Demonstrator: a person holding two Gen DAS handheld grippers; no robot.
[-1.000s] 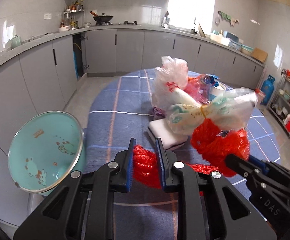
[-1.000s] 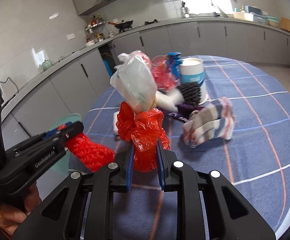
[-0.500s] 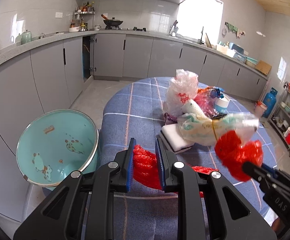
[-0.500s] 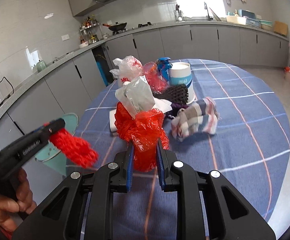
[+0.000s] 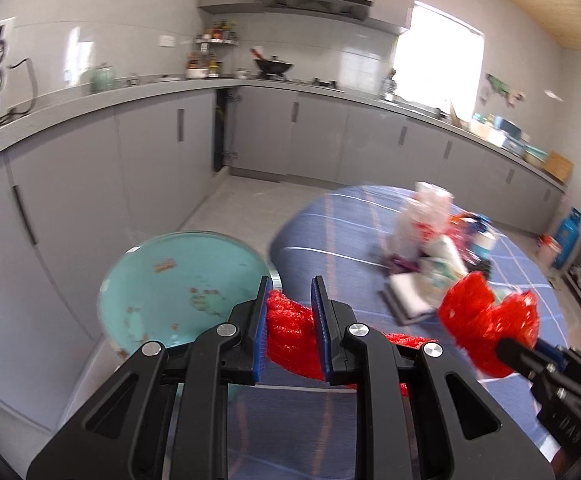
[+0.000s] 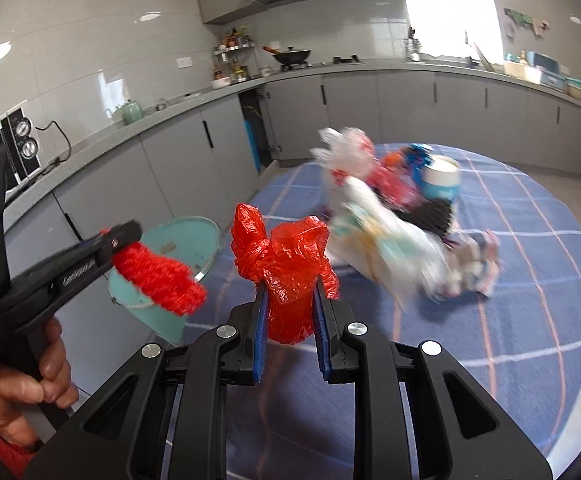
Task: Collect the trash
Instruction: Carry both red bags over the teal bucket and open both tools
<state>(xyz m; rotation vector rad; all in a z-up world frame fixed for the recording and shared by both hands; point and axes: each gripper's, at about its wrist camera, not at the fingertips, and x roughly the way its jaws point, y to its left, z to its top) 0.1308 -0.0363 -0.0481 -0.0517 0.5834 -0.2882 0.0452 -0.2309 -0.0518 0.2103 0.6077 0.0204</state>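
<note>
Both grippers carry trash off the blue-checked table point(image 6: 530, 320). The left gripper point(image 5: 289, 334) pinches a red mesh wad point(image 5: 290, 332) near the teal bin point(image 5: 178, 280), probably to drop it there. The right gripper point(image 6: 289, 320) clamps a red plastic bag point(image 6: 286, 272), its pale bundle point(image 6: 386, 248) trailing over the table.

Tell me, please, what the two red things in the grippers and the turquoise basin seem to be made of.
Red bag in the right gripper: thin glossy plastic film, crinkled and translucent. Red bundle in the left gripper: probably plastic mesh or foam netting, bumpy and matte. Basin: likely enamelled metal, with a shiny rim and rust-coloured chips.
</note>
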